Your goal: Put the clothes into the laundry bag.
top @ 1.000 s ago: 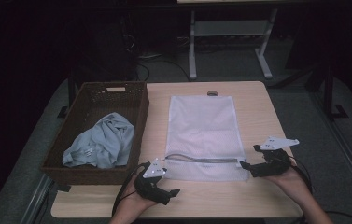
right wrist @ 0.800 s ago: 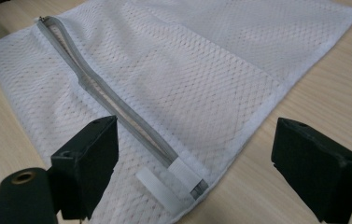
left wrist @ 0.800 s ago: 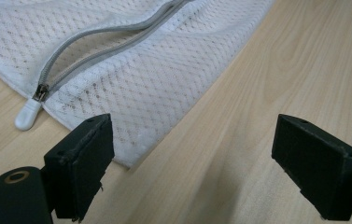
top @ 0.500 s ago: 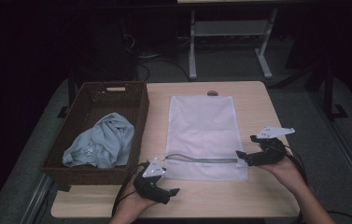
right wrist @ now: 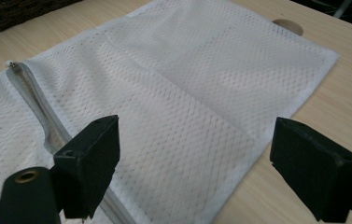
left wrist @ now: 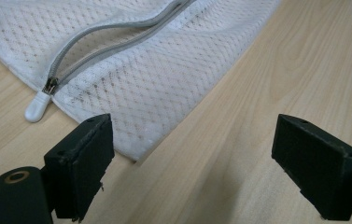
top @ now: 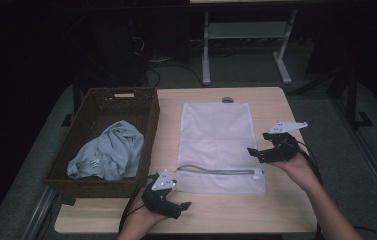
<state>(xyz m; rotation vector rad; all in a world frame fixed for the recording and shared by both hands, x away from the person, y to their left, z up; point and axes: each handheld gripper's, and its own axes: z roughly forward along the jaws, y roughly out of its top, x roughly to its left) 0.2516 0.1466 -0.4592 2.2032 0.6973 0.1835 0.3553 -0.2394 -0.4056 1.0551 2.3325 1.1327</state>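
Both our tongs are wide and hold nothing. The mesh bag (top: 220,145) lies flat on the bench (top: 236,215), just ahead of the left tongs (top: 182,206) and under the right tongs (top: 254,153). Its zipper (left wrist: 113,35) is partly open; the grey cloth (top: 107,152) in the basket (top: 146,107), beyond the left tongs, is not yet packed, we judge.

My left gripper (top: 168,199) sits low at the table's near edge, jaws spread wide, forearm entering from below. My right gripper (top: 271,149) hovers raised to the right, jaws equally wide apart, wrist angled inward.
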